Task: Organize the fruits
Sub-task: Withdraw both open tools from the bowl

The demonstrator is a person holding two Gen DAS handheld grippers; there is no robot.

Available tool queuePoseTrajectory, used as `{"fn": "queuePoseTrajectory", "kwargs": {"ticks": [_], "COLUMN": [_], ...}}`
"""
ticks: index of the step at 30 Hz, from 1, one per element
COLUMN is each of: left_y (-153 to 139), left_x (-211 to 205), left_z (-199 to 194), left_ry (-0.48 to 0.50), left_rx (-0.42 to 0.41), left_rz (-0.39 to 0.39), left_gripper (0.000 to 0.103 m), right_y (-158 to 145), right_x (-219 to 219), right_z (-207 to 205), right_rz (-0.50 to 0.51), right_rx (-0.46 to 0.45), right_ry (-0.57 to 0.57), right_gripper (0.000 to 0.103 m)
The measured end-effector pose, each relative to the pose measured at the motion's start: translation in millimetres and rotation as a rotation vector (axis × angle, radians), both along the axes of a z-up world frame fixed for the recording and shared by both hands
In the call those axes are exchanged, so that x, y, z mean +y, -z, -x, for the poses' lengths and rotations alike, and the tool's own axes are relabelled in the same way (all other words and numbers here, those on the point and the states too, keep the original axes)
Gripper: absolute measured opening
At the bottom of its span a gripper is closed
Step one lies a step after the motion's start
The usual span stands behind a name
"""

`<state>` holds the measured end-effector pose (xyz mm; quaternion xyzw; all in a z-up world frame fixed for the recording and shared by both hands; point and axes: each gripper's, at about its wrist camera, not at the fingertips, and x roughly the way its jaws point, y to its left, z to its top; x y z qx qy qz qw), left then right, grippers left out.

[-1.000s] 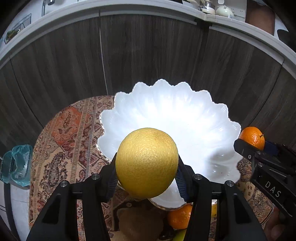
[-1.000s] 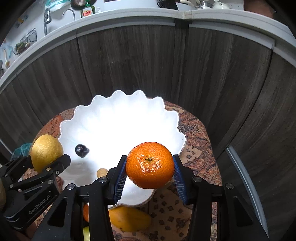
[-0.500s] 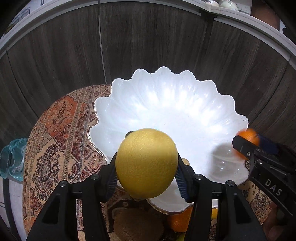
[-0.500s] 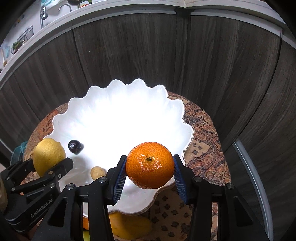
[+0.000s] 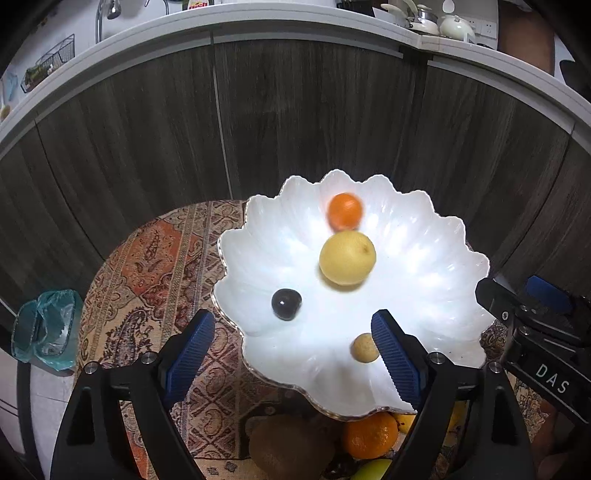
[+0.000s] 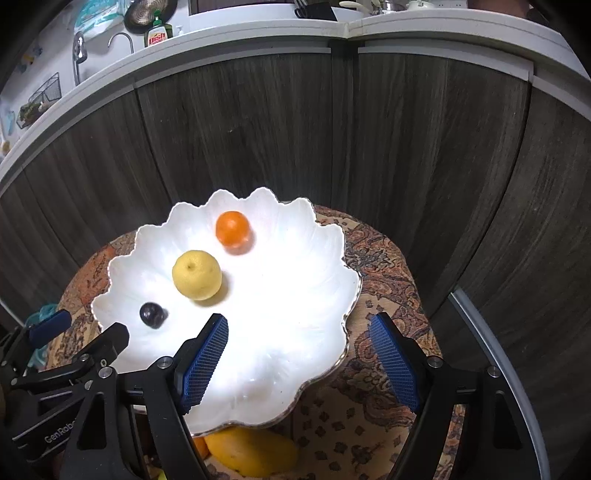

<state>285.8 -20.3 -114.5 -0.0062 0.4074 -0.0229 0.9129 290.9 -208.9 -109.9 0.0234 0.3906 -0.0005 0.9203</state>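
Left claw point(image 5: 293, 325) now spread, lemon point(image 5: 347, 257) dropped into bowl point(image 5: 458, 236), right claw point(image 6: 299, 330) released mandarin point(image 6: 232, 228) there

A home kitchen in front of me, dark wood-grain cabinet doors point(image 6: 258, 140) under a white countertop point(image 6: 258, 48), chrome tap point(image 6: 78, 55), green dish-soap bottle point(image 6: 159, 33), white teapots point(image 5: 452, 26), my patterned tablecloth point(image 5: 147, 280)
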Motion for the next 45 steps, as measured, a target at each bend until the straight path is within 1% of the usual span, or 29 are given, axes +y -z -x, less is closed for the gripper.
{"fn": "queuePoseTrajectory", "kwargs": {"ticks": [9,16,24,30,36,45], "left_y": [-15.4,-25.9,-43.7,-50.0,-43.1,-23.9], "left_x": [6.4,6.0,5.4,3.7,-1.8,-17.7], "left_z": [26.3,56.9,89.3,110.4,126.9,145.0], "left_ry": [-0.015,-0.018,-0.021,-0.027,-0.024,-0.002], "left_rx": [-0.017,-0.026,-0.060,-0.078,-0.061,-0.036], "left_rz": [0.000,-0.001,-0.007,-0.012,-0.014,-0.027], "left_gripper": [0.088,0.088,0.088,0.088,0.088,0.087], "right_y": [-16.1,-29.6,-44.5,-51.4,-51.1,-35.6], "right_x": [0.2,2.6,0.1,-1.7,-5.3,-17.5], "right_z": [17.6,44.2,75.8,97.1,114.7,133.6], "right_rz": [0.012,0.019,0.023,0.029,0.035,0.051], "right_rx": [-0.027,-0.042,-0.064,-0.078,-0.076,-0.049], "right_ry": [-0.005,-0.013,-0.012,-0.011,-0.009,0.007], "right_gripper": [0.080,0.080,0.080,0.080,0.080,0.080]}}
